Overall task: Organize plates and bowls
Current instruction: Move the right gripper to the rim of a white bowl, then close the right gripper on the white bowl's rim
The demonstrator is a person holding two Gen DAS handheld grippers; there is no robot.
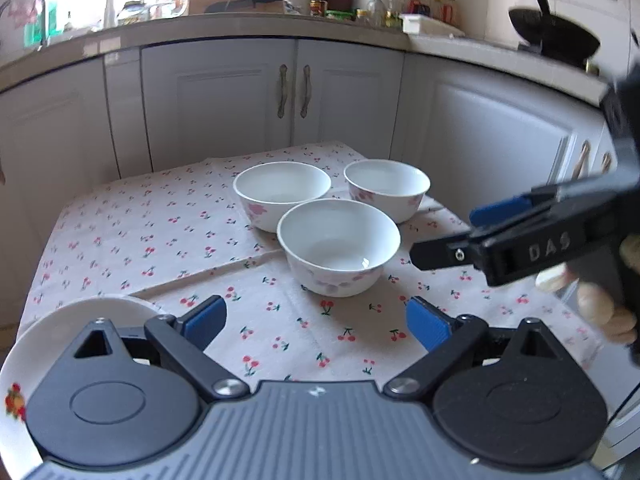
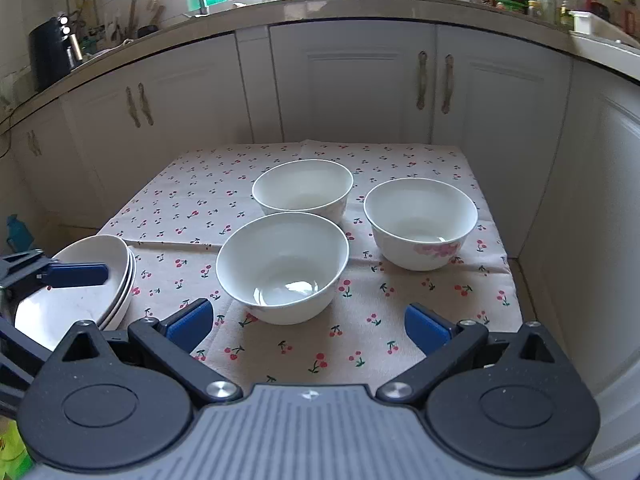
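Three white bowls with pink flowers stand close together on the cherry-print cloth (image 2: 200,208): a near bowl (image 1: 339,246) (image 2: 283,266), a back bowl (image 1: 282,194) (image 2: 303,190) and a right bowl (image 1: 387,188) (image 2: 420,222). A stack of shallow white plates (image 2: 80,292) (image 1: 48,332) sits at the table's near left corner. My left gripper (image 1: 316,324) is open and empty, short of the near bowl; one of its fingers (image 2: 76,274) hangs over the plates. My right gripper (image 2: 308,326) (image 1: 452,232) is open and empty just in front of the near bowl.
White kitchen cabinets (image 2: 352,88) stand right behind the small table and along its right side. The counter (image 1: 240,24) above carries bottles, a knife block and a black wok (image 1: 554,32). A person's hand (image 1: 600,304) holds the right gripper. The table's right edge (image 2: 508,248) lies close to the right bowl.
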